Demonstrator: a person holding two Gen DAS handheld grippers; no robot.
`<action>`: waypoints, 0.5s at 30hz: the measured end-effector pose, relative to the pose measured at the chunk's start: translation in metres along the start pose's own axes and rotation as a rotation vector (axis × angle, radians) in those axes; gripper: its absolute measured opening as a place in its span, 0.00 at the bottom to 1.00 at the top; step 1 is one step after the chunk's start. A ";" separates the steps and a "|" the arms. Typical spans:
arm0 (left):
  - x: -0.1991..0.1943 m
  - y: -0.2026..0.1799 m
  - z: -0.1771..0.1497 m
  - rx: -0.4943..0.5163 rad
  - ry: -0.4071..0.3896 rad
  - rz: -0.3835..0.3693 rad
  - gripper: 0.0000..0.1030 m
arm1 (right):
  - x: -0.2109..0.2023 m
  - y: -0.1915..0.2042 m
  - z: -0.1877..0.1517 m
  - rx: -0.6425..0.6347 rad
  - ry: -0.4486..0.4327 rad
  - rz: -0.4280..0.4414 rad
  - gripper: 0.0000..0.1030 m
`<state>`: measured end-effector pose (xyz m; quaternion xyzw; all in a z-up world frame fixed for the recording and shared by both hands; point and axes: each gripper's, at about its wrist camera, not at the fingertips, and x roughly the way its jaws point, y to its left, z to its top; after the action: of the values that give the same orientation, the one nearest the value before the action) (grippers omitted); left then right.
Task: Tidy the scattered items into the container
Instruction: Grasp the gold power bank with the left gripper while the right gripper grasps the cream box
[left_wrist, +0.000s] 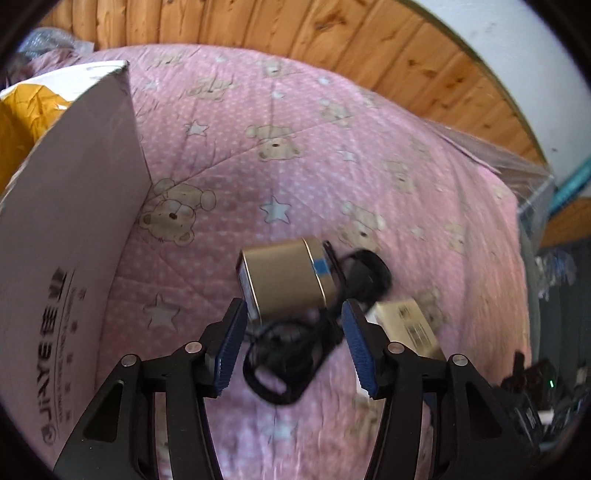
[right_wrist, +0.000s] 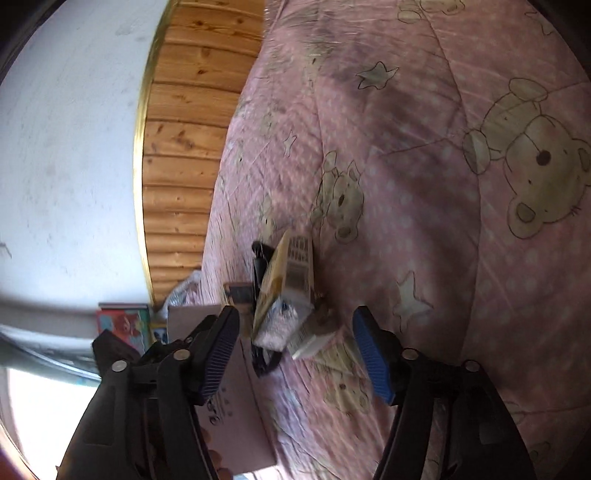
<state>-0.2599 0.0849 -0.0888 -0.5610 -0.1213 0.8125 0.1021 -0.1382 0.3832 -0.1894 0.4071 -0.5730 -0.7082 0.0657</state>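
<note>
The left gripper (left_wrist: 293, 343) is hanging over a pink quilt (left_wrist: 295, 147) printed with bears and stars, its blue-padded tongs spread wide and pinching nothing. Lying on the quilt just ahead of the pads, a gold tin (left_wrist: 284, 278) is resting on its side, with a blue tab near its lid edge. A coiled black cable (left_wrist: 295, 350) is trailing from beside the tin down between the open tongs, looping under them. Just past the right-hand pad, a small beige carton (left_wrist: 410, 325) with a barcode is sitting on the quilt, near the tin and touching the cable's tangle. Along the left edge of the quilt, a white cardboard box (left_wrist: 70, 236) is standing open, with yellow packaging inside it. In the right wrist view, the right gripper (right_wrist: 295, 350) is also standing with its tongs spread and holding nothing; the beige carton (right_wrist: 291, 295) is sitting between and just beyond the pads, apart from both. The view is motion-blurred, so the carton's print is unreadable. Wooden panelling (left_wrist: 332, 33) is bordering the far edge of the quilt.
</note>
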 end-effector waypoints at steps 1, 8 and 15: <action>0.003 -0.001 0.004 -0.002 -0.004 0.005 0.56 | 0.002 0.001 0.002 0.008 -0.001 0.001 0.67; 0.024 -0.003 0.015 -0.021 0.003 0.052 0.61 | 0.013 0.015 0.008 0.030 -0.004 -0.059 0.71; 0.037 -0.004 0.018 -0.006 0.015 0.094 0.61 | 0.036 0.028 0.011 -0.016 0.028 -0.150 0.70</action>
<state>-0.2901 0.0987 -0.1144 -0.5722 -0.0967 0.8119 0.0631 -0.1792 0.3620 -0.1831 0.4581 -0.5343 -0.7100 0.0237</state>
